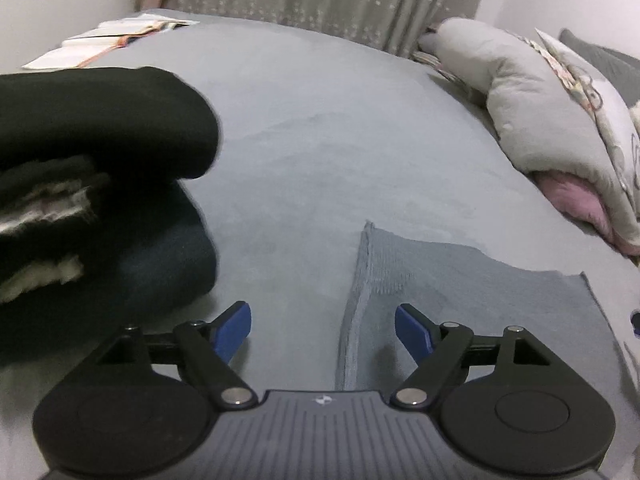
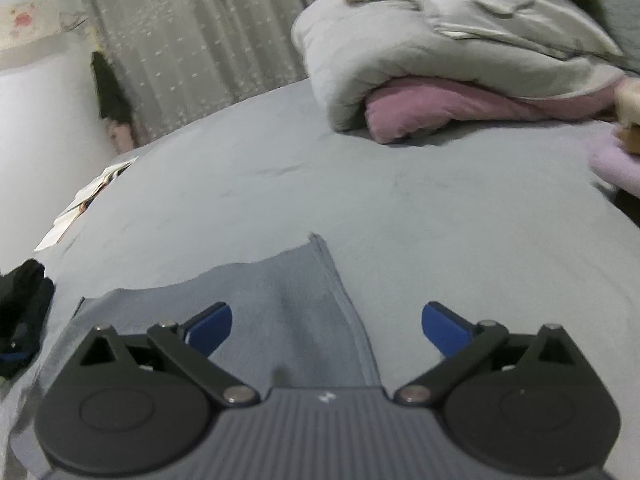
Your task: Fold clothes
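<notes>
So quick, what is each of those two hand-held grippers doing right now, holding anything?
Left hand-held gripper: open, holding nothing, over the edge of the grey garment.
Right hand-held gripper: open, holding nothing, above the same garment.

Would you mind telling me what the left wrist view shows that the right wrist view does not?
Left only: a close look at the stack of dark folded clothes, black on top of navy.

Right only: a lilac fabric at the right edge.

Both: the grey knit garment lying flat on the bed, the rolled grey-and-pink quilt, the curtain, and an open hand-held gripper.
</notes>
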The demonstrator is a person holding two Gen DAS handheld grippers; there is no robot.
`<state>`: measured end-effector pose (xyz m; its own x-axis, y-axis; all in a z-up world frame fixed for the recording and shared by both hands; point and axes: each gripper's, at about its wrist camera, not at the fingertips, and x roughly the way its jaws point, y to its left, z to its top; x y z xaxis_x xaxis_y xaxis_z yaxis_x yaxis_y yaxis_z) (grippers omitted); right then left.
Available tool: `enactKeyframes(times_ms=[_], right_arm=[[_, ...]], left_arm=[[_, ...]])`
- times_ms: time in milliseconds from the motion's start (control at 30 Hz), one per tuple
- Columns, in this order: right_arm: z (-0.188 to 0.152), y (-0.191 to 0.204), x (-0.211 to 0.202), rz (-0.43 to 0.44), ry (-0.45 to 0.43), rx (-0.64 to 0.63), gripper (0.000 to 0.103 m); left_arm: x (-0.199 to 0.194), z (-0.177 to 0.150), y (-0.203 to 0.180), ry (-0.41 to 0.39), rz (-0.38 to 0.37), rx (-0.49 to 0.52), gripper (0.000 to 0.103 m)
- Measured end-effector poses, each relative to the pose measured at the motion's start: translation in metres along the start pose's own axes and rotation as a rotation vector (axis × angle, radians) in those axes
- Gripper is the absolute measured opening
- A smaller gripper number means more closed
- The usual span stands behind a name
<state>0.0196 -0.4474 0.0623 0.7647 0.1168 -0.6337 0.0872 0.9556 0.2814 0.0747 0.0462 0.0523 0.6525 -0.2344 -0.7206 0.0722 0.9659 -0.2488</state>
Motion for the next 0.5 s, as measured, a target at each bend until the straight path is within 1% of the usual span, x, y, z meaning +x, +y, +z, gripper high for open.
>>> enactKeyframes(times_ms=[133, 233, 267, 300, 333, 367, 400, 433, 467, 500], right_arm=[[0.015, 0.005, 0.035, 0.005, 0.030, -0.053, 0.081], [0.014, 0.010, 0.056, -0.002, 0.064, -0.078, 0.080], [0.013, 0.012, 0.062, -0.006, 0.077, -0.092, 0.079], [0.012, 0.015, 0.067, -0.010, 0.089, -0.106, 0.075], [0.011, 0.017, 0.069, -0.014, 0.095, -0.118, 0.062], [0.011, 0.018, 0.069, -0.017, 0.096, -0.129, 0.052], [0.011, 0.019, 0.068, -0.012, 0.096, -0.126, 0.025], [0.011, 0.018, 0.066, -0.015, 0.095, -0.114, 0.005], [0.011, 0.017, 0.064, -0.026, 0.094, -0.103, 0.006], [0.011, 0.017, 0.063, -0.036, 0.091, -0.102, 0.006]], left_arm=[[0.020, 0.008, 0.001, 0.000, -0.016, 0.015, 0.078], [0.034, 0.013, -0.004, -0.004, -0.026, 0.022, 0.082], [0.035, 0.014, -0.008, -0.009, -0.033, 0.046, 0.082], [0.038, 0.015, -0.014, -0.011, -0.043, 0.082, 0.082], [0.040, 0.016, -0.018, -0.013, -0.051, 0.109, 0.082], [0.041, 0.017, -0.020, -0.016, -0.048, 0.116, 0.077], [0.044, 0.016, -0.026, -0.021, -0.036, 0.140, 0.066], [0.048, 0.015, -0.030, -0.013, -0.017, 0.160, 0.040], [0.051, 0.015, -0.035, -0.004, 0.001, 0.180, 0.029], [0.054, 0.014, -0.039, 0.000, 0.017, 0.197, 0.025]])
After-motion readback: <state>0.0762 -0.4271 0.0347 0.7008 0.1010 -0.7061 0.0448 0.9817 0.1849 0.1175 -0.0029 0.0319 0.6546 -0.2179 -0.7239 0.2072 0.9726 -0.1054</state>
